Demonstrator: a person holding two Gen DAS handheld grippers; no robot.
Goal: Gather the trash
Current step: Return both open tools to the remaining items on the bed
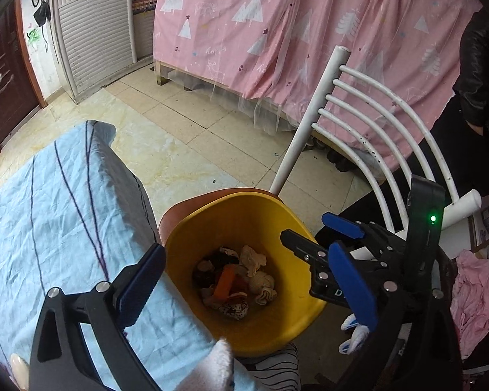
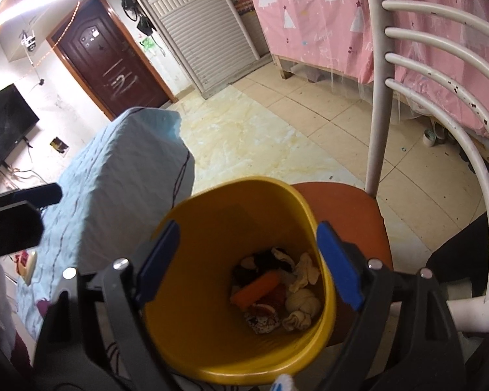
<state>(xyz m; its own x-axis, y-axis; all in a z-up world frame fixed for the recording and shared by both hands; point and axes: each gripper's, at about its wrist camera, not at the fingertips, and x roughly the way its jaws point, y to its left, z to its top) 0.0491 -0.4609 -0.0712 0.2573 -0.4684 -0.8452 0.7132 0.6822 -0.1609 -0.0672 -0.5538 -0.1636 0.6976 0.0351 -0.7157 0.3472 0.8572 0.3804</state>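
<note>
- The yellow bin [image 2: 192, 325] stands on the orange seat [image 2: 348, 205] of a white chair [image 2: 379, 104], just beside the edge of the table under a light blue cloth [image 1: 55, 215].
- The tiled floor [image 1: 185, 123] beyond the bin is open as far as the pink patterned curtain [image 1: 277, 29] and the white slatted panel [image 1: 88, 29].
- The bin mouth is uncovered. At the bottom lies the trash: an orange piece [image 2: 256, 288], crumpled cream wads [image 2: 301, 303], dark scraps and a patterned scrap [image 2: 260, 321].
- The right gripper [image 2: 247, 268] hovers over the bin mouth, jaws spread wide, one finger at each side of the rim, nothing between them.
- The left gripper [image 1: 244, 280] points down over the bin, jaws fully apart and empty; its left finger [image 1: 140, 283] is over the cloth edge.
- A small cream item [image 2: 27, 265] lies on the cloth, well apart from the bin.
</note>
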